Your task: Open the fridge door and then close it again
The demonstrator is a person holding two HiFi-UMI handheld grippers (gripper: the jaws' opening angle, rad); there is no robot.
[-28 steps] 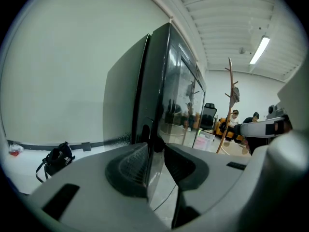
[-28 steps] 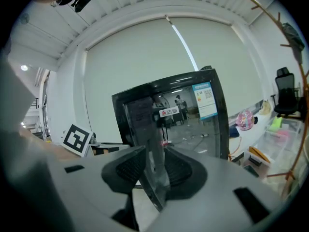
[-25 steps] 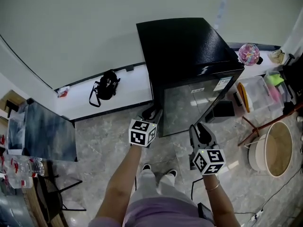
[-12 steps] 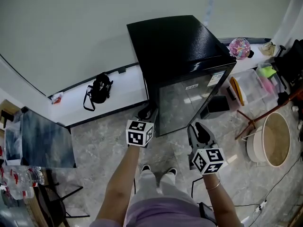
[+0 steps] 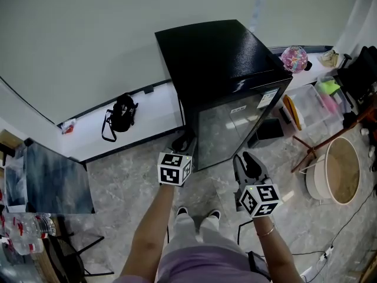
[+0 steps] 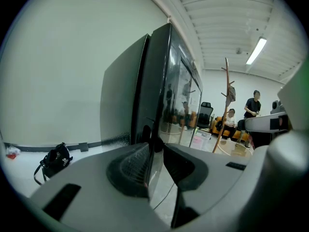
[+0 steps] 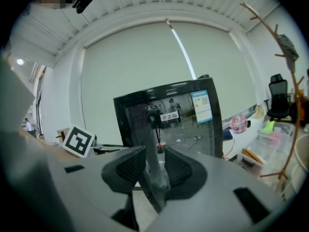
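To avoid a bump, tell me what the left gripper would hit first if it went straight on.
The fridge: its door edge stands straight ahead, in line with the gap between the jaws of the left gripper. It looks close, but depth is unclear.

A plain pale wall (image 5: 88, 34) rose behind, with a low white ledge (image 5: 156, 114) along its foot and a black bag (image 5: 122, 112) lying on it. The floor (image 5: 118, 175) was grey marbled tile. A clear storage box (image 5: 315, 108) and a round tub (image 5: 340, 178) stood at the right, water bottles (image 5: 23, 232) at the left. A strip light (image 6: 255, 51) glowed on the ribbed ceiling (image 6: 217, 13); farther off stood a wooden coat stand (image 6: 223, 110) and an office chair (image 6: 205, 114).
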